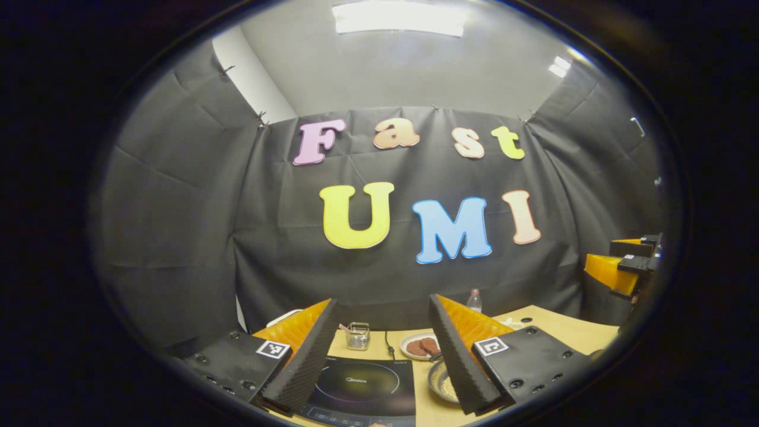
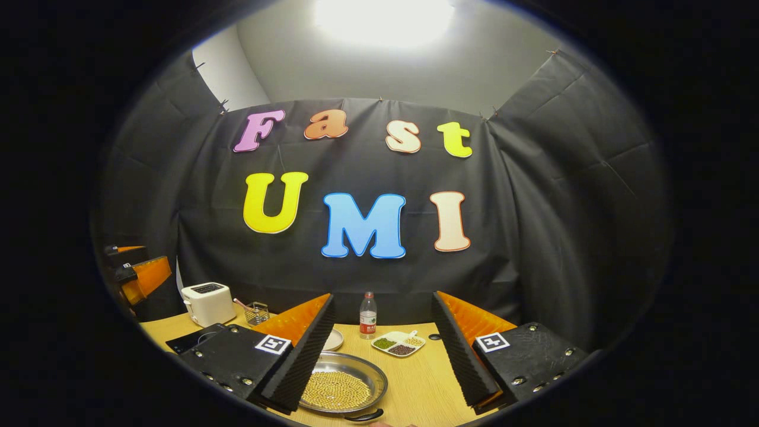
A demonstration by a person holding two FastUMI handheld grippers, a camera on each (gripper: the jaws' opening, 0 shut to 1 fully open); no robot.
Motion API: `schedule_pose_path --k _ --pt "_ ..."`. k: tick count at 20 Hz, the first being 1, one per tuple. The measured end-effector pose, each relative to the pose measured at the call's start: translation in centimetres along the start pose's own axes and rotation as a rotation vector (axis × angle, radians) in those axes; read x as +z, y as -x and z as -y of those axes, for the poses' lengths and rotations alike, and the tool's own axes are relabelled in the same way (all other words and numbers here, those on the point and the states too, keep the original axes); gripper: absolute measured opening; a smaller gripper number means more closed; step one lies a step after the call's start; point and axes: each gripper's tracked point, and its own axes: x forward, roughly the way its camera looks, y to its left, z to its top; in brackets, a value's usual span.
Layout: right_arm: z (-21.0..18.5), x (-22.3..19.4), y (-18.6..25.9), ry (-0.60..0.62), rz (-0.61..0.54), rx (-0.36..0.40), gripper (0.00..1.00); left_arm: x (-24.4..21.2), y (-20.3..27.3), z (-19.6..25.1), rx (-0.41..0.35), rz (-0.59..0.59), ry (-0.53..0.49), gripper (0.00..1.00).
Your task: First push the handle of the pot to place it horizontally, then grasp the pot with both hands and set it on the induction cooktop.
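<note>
Both grippers are hovering above the table, nothing pinched: left gripper [image 1: 379,356] is spread wide over the induction cooktop [image 1: 363,385], right gripper [image 2: 382,350] is spread wide over the pot [image 2: 344,388]. The pot is sitting just right of the cooktop, holding a layer of yellow beans [image 2: 336,390], its black handle [image 2: 363,416] at the near rim. Best approach is probably nudging that handle sideways with one fingertip, low and slow, avoiding tipping beans. Beyond the pot, a divided dish [image 2: 398,343] is holding three kinds of beans; a plate [image 1: 418,346] is holding brown patties.

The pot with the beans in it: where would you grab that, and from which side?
Grip the pot by its thin raised rim, one gripper on each side, coming down from above. It is shallow and wide, full of beans, so opposite holds would probably keep it level.
</note>
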Motion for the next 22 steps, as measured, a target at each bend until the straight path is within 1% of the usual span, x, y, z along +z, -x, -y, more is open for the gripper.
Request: schedule_pose_path --k 3,4,5,6,7,8,9,10,11,13,14,15,16,17,18,22 --pt "-0.5 -0.4 0.0 -0.002 -0.014 -0.001 0.98 -0.3 0.0 -0.7 0.004 -0.005 -0.002 1.00" --pt "-0.7 -0.4 -0.1 -0.002 -0.017 0.001 0.95 -0.2 0.0 -0.9 0.004 -0.004 -0.001 1.00" --pt "-0.8 -0.6 -0.1 -0.001 -0.019 -0.003 0.91 -0.3 -0.1 -1.1 0.004 -0.003 0.000 1.00" --pt "-1.2 -0.6 -0.1 0.000 -0.023 0.003 0.84 -0.3 -0.2 -1.4 0.004 -0.001 0.000 1.00" --pt "-1.5 -0.7 -0.1 0.009 -0.025 -0.006 0.83 -0.4 -0.2 -1.9 0.008 0.000 -0.002 1.00" --pt "-1.7 -0.6 -0.2 0.012 -0.023 -0.002 0.74 -0.2 -0.3 -2.2 0.010 0.004 -0.001 1.00" --pt "-1.8 -0.9 -0.2 0.018 -0.026 -0.011 0.70 -0.3 -0.3 -2.5 0.011 0.006 0.000 1.00" --pt "-2.3 -0.9 -0.2 0.022 -0.031 -0.003 0.61 -0.3 -0.3 -3.0 0.011 0.007 0.002 1.00" --pt "-3.1 -1.2 -0.1 0.026 -0.042 0.007 0.61 -0.3 -0.3 -3.4 0.009 0.007 0.004 1.00" --pt "-4.0 -1.1 0.1 0.013 -0.040 0.017 0.41 -0.4 -0.4 -4.2 0.005 0.009 0.006 1.00" --pt "-4.9 -1.6 0.0 -0.003 -0.052 0.034 0.29 -0.4 -0.4 -4.7 0.005 0.011 0.009 1.00" --pt "-5.7 -2.3 -0.4 -0.009 -0.070 0.052 0.28 -0.4 -0.4 -5.2 0.004 0.012 0.012 1.00" --pt "-4.7 -2.4 -0.6 -0.006 -0.066 0.004 0.12 -0.4 -0.5 -5.7 0.002 0.013 0.015 0.98" --pt "-5.1 -1.8 0.1 -0.015 -0.065 0.009 0.01 -0.5 -0.4 -6.3 0.002 0.014 0.015 0.94" --pt "-6.5 -2.5 -0.6 -0.026 -0.083 0.034 0.05 -0.5 -0.2 -6.8 0.004 0.019 0.013 1.00" --pt "-8.3 -5.9 0.1 -0.002 -0.179 0.107 0.05 -1.0 -0.2 -8.7 0.022 0.015 0.016 1.00"
